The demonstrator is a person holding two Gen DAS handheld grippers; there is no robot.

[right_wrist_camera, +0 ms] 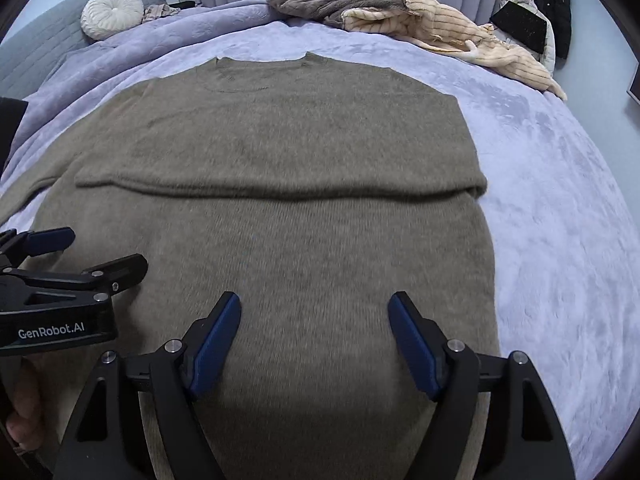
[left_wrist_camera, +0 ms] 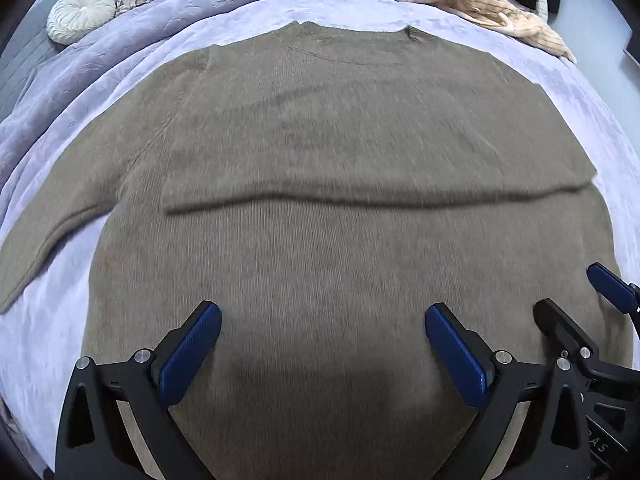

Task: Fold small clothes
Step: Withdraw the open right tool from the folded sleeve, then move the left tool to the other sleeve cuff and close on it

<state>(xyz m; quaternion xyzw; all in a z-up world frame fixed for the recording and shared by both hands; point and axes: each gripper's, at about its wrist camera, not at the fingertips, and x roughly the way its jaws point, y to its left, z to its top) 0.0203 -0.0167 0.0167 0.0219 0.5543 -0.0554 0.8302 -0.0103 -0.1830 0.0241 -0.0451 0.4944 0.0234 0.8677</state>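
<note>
An olive-brown knit sweater [left_wrist_camera: 320, 128] lies flat on the lavender bed cover [left_wrist_camera: 592, 112], neck at the far side. Its right sleeve is folded across the body, forming a horizontal edge at mid-height. The left sleeve [left_wrist_camera: 60, 216] stretches out to the left. My left gripper [left_wrist_camera: 322, 316] is open and empty above the sweater's lower part. My right gripper [right_wrist_camera: 314, 304] is open and empty over the same area; the sweater [right_wrist_camera: 280, 140] fills its view. The right gripper also shows at the right edge of the left wrist view [left_wrist_camera: 576, 292], and the left gripper at the left of the right wrist view [right_wrist_camera: 100, 248].
A pile of brown and cream striped clothes [right_wrist_camera: 400, 16] lies at the far edge of the bed. A round white cushion [right_wrist_camera: 112, 14] sits on a grey sofa at far left. Dark garments [right_wrist_camera: 548, 8] hang at far right. Lavender cover [right_wrist_camera: 560, 220] extends to the right.
</note>
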